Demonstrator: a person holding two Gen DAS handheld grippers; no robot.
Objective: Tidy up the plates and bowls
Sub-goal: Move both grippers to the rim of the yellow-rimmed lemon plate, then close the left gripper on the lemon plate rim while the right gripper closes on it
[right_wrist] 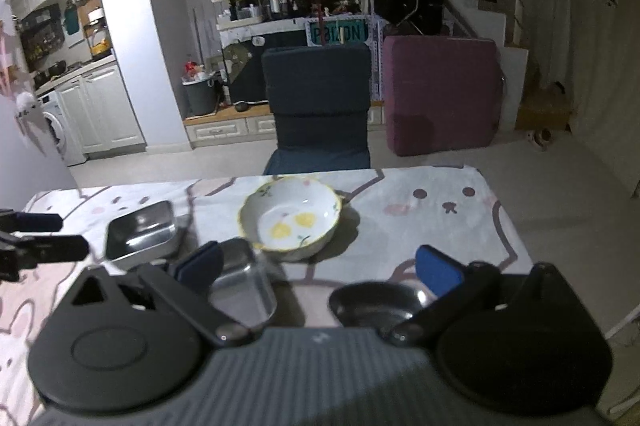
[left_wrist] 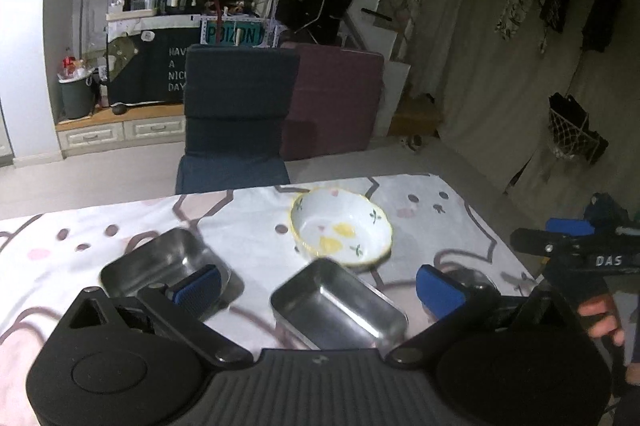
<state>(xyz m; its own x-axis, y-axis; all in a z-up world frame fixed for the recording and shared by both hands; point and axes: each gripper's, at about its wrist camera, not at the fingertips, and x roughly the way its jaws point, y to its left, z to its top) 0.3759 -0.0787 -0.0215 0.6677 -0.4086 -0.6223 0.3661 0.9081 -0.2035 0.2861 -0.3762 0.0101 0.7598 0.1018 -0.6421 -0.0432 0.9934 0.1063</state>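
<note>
A white bowl with yellow rim and lemon print (left_wrist: 340,228) (right_wrist: 291,218) stands on the table near its far edge. Two rectangular steel trays lie nearer: one at the left (left_wrist: 160,262) (right_wrist: 141,230), one in the middle (left_wrist: 340,306) (right_wrist: 242,286). A small dark round dish (right_wrist: 376,300) lies at the near right. My left gripper (left_wrist: 318,290) is open, its fingers spread above the middle tray. My right gripper (right_wrist: 320,272) is open above the table between the middle tray and the dark dish, holding nothing. It also shows at the right edge of the left wrist view (left_wrist: 576,250).
The table carries a white cloth with pink bunny print (right_wrist: 420,226). A dark blue chair (right_wrist: 318,106) stands behind the far edge, a maroon cushion block (right_wrist: 440,98) beside it. The table's right edge (right_wrist: 516,246) drops to the floor.
</note>
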